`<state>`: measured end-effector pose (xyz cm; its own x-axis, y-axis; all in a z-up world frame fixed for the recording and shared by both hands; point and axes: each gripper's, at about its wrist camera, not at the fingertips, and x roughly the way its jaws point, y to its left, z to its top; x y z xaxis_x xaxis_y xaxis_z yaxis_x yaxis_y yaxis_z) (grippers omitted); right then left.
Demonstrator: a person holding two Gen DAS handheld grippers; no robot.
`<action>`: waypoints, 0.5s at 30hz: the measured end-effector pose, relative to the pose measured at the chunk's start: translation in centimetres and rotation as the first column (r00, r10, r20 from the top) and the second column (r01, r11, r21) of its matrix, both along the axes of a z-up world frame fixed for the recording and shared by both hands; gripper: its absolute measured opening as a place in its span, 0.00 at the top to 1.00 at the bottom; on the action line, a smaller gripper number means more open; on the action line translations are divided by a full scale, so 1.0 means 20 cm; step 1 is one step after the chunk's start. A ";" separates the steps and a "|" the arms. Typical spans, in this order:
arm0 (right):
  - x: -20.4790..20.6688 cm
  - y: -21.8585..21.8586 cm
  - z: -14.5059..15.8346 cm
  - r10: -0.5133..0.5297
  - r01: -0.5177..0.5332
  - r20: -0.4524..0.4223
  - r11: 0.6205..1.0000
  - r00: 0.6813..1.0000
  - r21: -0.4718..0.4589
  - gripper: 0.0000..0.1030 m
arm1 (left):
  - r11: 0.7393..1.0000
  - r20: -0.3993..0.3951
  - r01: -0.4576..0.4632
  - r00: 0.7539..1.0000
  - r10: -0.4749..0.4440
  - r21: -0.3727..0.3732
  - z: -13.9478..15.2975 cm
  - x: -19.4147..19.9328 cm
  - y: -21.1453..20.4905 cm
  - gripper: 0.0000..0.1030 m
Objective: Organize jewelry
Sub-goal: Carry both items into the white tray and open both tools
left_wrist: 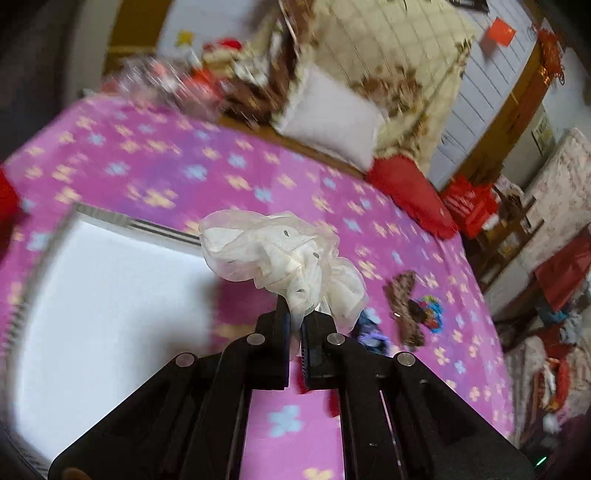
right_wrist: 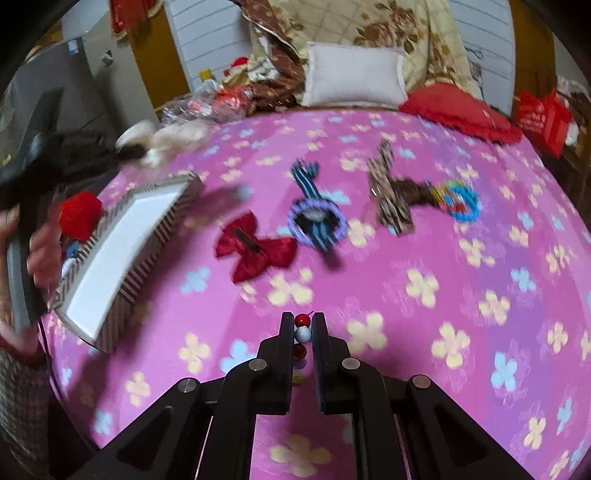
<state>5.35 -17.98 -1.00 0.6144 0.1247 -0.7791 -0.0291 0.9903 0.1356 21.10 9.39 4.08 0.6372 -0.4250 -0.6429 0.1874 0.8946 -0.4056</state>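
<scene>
My left gripper [left_wrist: 295, 314] is shut on a cream sheer scrunchie [left_wrist: 280, 254], lifted above the pink flowered bedspread [left_wrist: 147, 166], just right of the white-lined striped box [left_wrist: 110, 295]. In the right wrist view that same left gripper [right_wrist: 138, 151] hangs over the box's far end [right_wrist: 122, 236] with the scrunchie [right_wrist: 173, 140]. My right gripper [right_wrist: 303, 321] is shut on a beaded bracelet [right_wrist: 303, 328] of red and white beads, held above the bedspread. On the bed lie a red bow [right_wrist: 255, 251], a blue striped bow with a purple scrunchie [right_wrist: 317, 218], a brown patterned bow [right_wrist: 391, 195] and a colourful hair tie [right_wrist: 458, 201].
A white pillow [right_wrist: 354, 77], a red cushion [right_wrist: 461, 110] and a floral quilt [right_wrist: 369, 26] lie at the bed's head. A red item [right_wrist: 79, 216] sits behind the box. A person's hand [right_wrist: 40, 254] holds the left gripper. Cluttered shelves [left_wrist: 517, 221] stand right of the bed.
</scene>
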 end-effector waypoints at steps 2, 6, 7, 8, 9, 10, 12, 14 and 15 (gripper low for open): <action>0.04 0.05 0.06 0.012 -0.012 0.005 1.000 1.000 0.006 0.92 | 0.999 0.022 -0.034 0.999 0.033 0.026 0.00 -0.04 0.10 0.97; 0.15 0.18 0.15 0.032 -0.032 0.013 0.999 0.999 -0.014 0.92 | 0.996 -0.029 -0.081 0.996 0.082 0.044 -0.13 0.01 0.27 0.97; 0.19 0.22 0.18 0.038 -0.038 0.014 0.999 0.999 -0.022 0.92 | 0.995 -0.060 -0.091 0.994 0.093 0.042 -0.18 0.04 0.32 0.97; 0.23 0.26 0.19 0.046 -0.046 0.014 0.999 0.999 -0.028 0.92 | 0.995 -0.083 -0.097 0.992 0.100 0.038 -0.22 0.07 0.36 0.97; 0.26 0.30 0.20 0.052 -0.052 0.014 0.998 0.999 -0.031 0.92 | 0.994 -0.096 -0.106 0.989 0.109 0.035 -0.25 0.10 0.40 0.97; 0.31 0.35 0.21 0.061 -0.060 0.012 0.998 0.998 -0.033 0.92 | 0.992 -0.111 -0.119 0.986 0.123 0.034 -0.28 0.14 0.43 0.97; 0.40 0.45 0.23 0.085 -0.084 0.008 0.996 0.996 -0.035 0.92 | 0.990 -0.134 -0.141 0.980 0.144 0.026 -0.33 0.19 0.50 0.97; 0.50 0.57 0.24 0.109 -0.109 0.004 0.993 0.994 -0.047 0.92 | 0.985 -0.157 -0.172 0.972 0.173 0.020 -0.39 0.24 0.58 0.97; 0.55 0.62 0.24 0.121 -0.120 0.002 0.992 0.993 -0.049 0.92 | 0.983 -0.166 -0.182 0.969 0.182 0.016 -0.41 0.26 0.61 0.97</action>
<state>16.38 -5.60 3.73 0.6009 0.1599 -0.7832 -0.1490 0.9850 0.0867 26.31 21.60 -4.04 0.5884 -0.3107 -0.7465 -0.0488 0.9079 -0.4163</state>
